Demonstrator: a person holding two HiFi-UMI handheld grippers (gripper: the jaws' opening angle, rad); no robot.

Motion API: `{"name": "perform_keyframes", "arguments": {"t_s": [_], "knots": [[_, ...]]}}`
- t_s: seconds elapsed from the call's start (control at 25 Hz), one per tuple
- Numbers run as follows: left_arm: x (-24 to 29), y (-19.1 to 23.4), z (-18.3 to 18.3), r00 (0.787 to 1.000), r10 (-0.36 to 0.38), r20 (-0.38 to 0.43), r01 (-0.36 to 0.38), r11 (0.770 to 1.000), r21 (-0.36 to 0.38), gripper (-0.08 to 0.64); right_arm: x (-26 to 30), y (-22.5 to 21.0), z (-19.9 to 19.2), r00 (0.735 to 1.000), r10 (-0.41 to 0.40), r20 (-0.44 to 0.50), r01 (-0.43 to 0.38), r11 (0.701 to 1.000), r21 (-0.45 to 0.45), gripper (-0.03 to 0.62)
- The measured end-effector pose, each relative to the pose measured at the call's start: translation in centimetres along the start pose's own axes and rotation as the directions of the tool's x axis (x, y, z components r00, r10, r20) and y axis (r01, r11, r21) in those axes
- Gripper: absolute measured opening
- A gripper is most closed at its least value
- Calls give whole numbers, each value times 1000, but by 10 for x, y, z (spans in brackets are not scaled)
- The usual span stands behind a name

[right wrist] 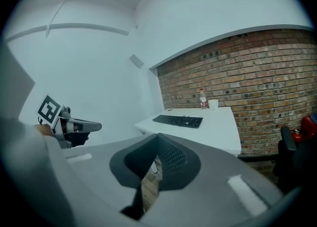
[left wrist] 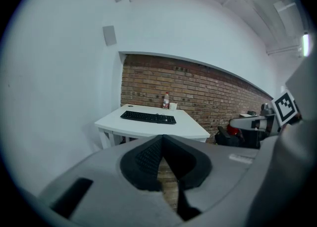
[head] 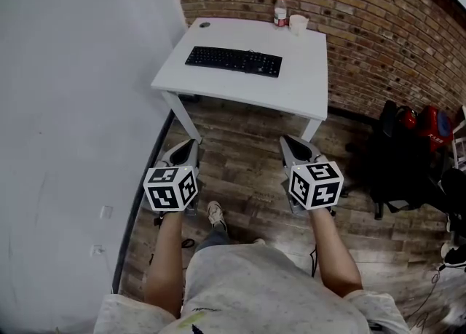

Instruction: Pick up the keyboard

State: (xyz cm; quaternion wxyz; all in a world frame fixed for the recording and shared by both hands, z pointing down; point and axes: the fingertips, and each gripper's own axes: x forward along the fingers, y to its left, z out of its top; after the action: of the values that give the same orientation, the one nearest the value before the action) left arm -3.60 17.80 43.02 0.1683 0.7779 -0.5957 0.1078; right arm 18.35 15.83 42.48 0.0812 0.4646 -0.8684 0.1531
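Observation:
A black keyboard (head: 234,60) lies flat on a white table (head: 291,92), toward its left half; it also shows as the keyboard (left wrist: 147,117) in the left gripper view and the keyboard (right wrist: 178,120) in the right gripper view. Both grippers hang over the wooden floor, well short of the table. My left gripper (head: 191,146) is shut with nothing in it, below the table's front left leg. My right gripper (head: 290,143) is shut and empty too, below the front right corner. Each points toward the table, slightly downward.
A plastic bottle (head: 280,11) and a white cup (head: 298,23) stand at the table's far edge by the brick wall. A small dark disc (head: 204,25) sits at the far left corner. A black chair and red bags (head: 419,125) crowd the right. White wall on the left.

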Motion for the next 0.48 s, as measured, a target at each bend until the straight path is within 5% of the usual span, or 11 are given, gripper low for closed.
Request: {"name": "perform_keyframes", "arguments": {"t_s": [0.48], "knots": [[89,64,39,997,-72,-9,72,997,-10,-6,93,-17,26,996,-80,-28,80,997,10,11]]}}
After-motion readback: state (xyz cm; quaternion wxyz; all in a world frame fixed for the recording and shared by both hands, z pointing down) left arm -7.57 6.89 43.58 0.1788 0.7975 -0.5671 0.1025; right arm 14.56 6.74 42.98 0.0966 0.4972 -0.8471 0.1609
